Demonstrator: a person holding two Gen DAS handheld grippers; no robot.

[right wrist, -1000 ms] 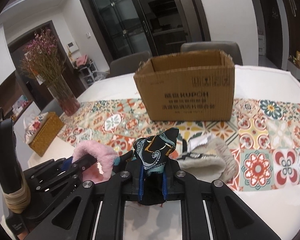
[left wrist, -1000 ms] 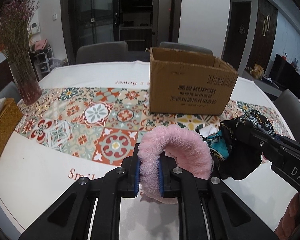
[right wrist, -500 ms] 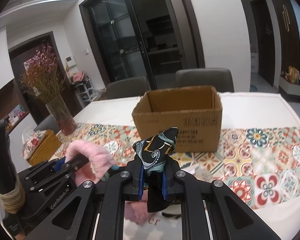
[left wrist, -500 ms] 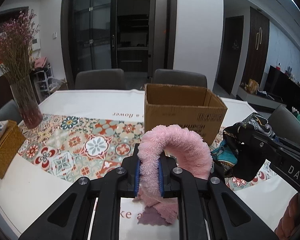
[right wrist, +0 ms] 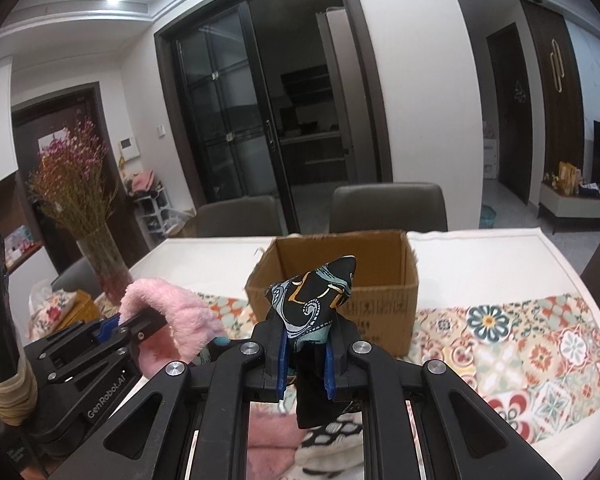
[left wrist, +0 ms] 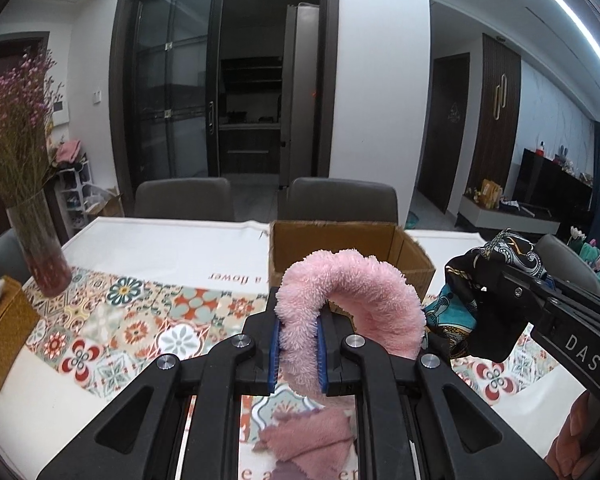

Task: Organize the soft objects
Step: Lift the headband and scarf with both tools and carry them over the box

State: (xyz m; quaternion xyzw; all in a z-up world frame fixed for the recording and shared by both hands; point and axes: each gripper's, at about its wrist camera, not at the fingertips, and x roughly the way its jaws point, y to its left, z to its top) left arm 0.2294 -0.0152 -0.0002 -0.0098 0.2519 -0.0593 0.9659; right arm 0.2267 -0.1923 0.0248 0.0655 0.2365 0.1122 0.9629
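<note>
My left gripper [left wrist: 298,350] is shut on a fluffy pink cloth [left wrist: 352,292] that arches up and hangs to the right. It also shows in the right wrist view [right wrist: 172,312]. My right gripper [right wrist: 306,360] is shut on a black and teal patterned scarf [right wrist: 316,300], which also shows in the left wrist view [left wrist: 496,252]. Both are held high above the table, in front of an open cardboard box [right wrist: 340,264] that also shows in the left wrist view [left wrist: 340,240].
A table with a tiled-pattern runner [right wrist: 520,340] lies below. A vase of dried flowers [left wrist: 40,248] and a woven box [left wrist: 0,332] stand at the left. Pink and white soft items [right wrist: 332,444] lie under the right gripper. Chairs [left wrist: 340,200] stand behind the table.
Both grippers have risen well above the table with their cloths, so the box's open top and the room behind now show. The pink cloth hangs free.
</note>
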